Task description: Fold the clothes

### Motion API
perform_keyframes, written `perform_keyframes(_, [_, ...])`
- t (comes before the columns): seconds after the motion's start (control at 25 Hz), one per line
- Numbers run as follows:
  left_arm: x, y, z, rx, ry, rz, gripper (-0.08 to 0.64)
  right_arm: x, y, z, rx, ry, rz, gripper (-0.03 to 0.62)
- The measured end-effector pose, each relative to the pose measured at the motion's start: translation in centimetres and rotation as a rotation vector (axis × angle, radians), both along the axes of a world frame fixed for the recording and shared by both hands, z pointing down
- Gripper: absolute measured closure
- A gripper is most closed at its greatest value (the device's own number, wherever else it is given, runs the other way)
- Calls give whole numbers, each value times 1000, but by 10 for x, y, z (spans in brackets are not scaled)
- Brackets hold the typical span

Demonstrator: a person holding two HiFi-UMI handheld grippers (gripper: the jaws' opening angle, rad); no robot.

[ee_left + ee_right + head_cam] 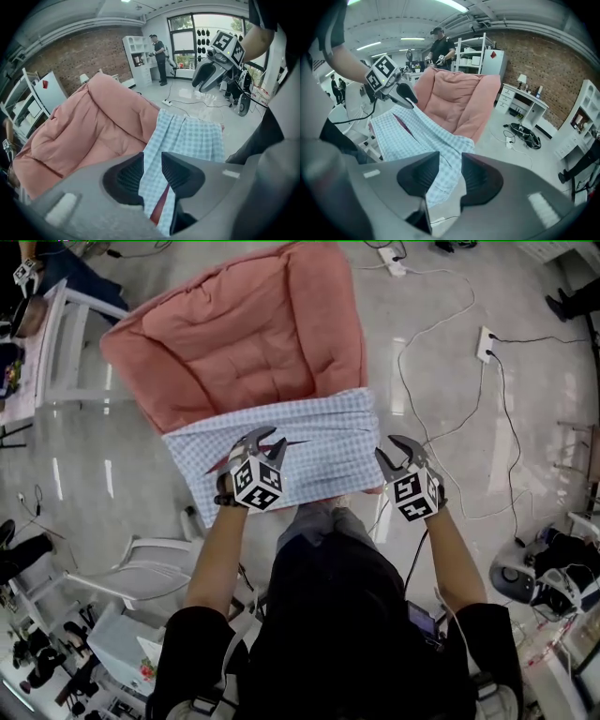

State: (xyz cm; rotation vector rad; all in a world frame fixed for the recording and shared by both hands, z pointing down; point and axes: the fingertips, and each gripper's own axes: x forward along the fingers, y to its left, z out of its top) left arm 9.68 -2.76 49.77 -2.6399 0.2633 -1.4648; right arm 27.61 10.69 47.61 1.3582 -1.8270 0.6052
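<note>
Left forearm (217, 549) and right forearm (448, 554) were bare and reached forward from the torso with elbows bent. The wrists were angled so that both tools pointed steeply down.

Left hand-held gripper (265, 444): the jaws were clamped on the near left edge of the garment (309, 451), with the checked cloth pinched between the pads (a dark red strip showed in the fold just below them).

Right hand-held gripper (396, 457): the jaws were likewise closed on the garment, at its near right corner.

The two grippers stood roughly level and well apart, their marker cubes turned up toward the head camera.

The garment, a pale blue check, was stretched between the grippers. Its far part lay on the near edge of the pink quilt (244, 334). The support under the quilt could not be identified. Cables lay on the floor (441, 352) to the right.
</note>
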Motion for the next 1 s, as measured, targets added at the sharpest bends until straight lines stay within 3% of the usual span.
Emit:
perform_keyframes(0.4, [40, -3, 83, 22, -71, 241, 379, -8, -19, 48, -38, -23, 117, 441])
perform_keyframes(0.72, [55, -16, 130, 157, -174, 385, 350, 24, -23, 73, -26, 3, 154, 441])
perform_keyframes(0.84, [67, -16, 132, 206, -157, 403, 325, 33, -28, 78, -1, -5, 158, 440])
perform_keyframes(1.0, [75, -15, 143, 201, -136, 362, 330, 36, -28, 95, 17, -31, 156, 442])
